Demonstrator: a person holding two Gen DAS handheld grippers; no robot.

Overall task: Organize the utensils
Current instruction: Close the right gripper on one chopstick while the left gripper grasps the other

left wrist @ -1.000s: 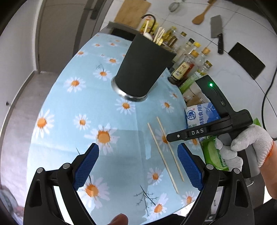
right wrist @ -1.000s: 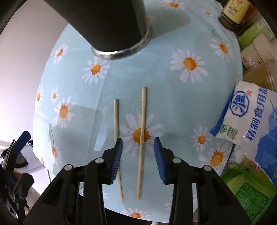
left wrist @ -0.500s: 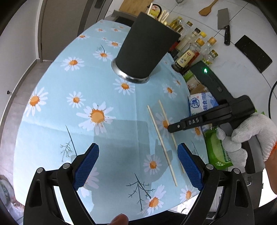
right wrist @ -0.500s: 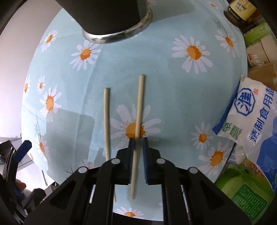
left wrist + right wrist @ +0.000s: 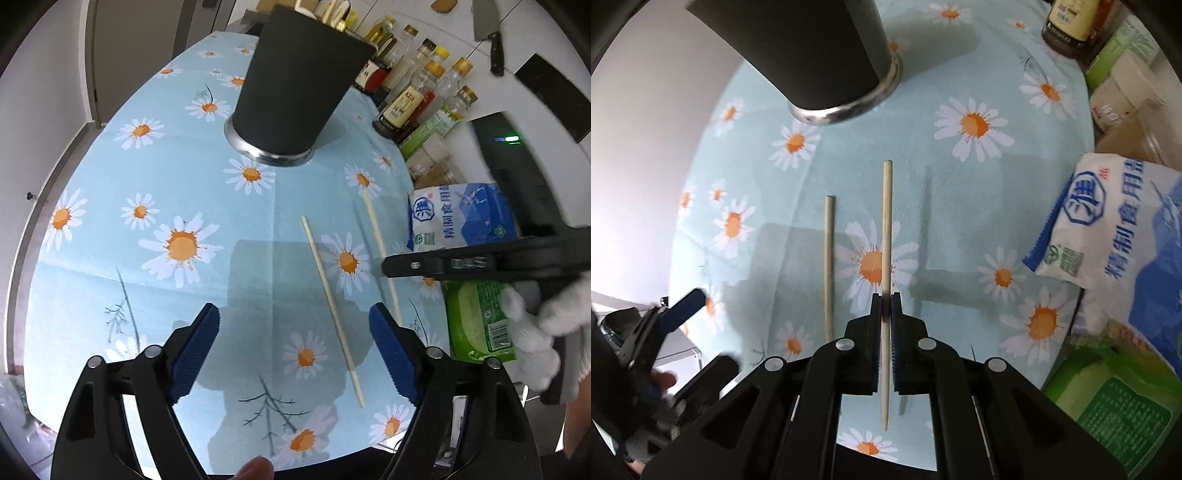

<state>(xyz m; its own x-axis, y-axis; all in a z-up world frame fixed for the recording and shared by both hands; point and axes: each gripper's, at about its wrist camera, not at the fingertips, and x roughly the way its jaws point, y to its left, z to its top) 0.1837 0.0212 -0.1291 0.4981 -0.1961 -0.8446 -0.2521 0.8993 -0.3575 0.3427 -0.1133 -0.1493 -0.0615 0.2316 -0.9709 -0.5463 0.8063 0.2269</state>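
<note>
Two wooden chopsticks are on the daisy-print cloth. My right gripper [image 5: 885, 295] is shut on the right chopstick [image 5: 886, 221] and holds it a little above the cloth; it also shows in the left wrist view [image 5: 373, 221]. The other chopstick [image 5: 828, 266] lies flat to its left and shows in the left wrist view [image 5: 328, 295]. A black utensil holder [image 5: 295, 85] with a steel base stands at the back with utensils in it; its base shows in the right wrist view [image 5: 831, 55]. My left gripper [image 5: 295, 350] is open and empty above the cloth's near part.
A blue-and-white salt bag [image 5: 461, 218] and a green packet [image 5: 480, 317] lie at the cloth's right edge. Sauce bottles [image 5: 410, 99] and jars stand behind them. A cleaver [image 5: 487, 29] hangs on the wall. The cloth's edge drops off at left and front.
My right gripper closed on the right chopstick and lifted it off the cloth. My left gripper pulled back and rose slightly, still open.
</note>
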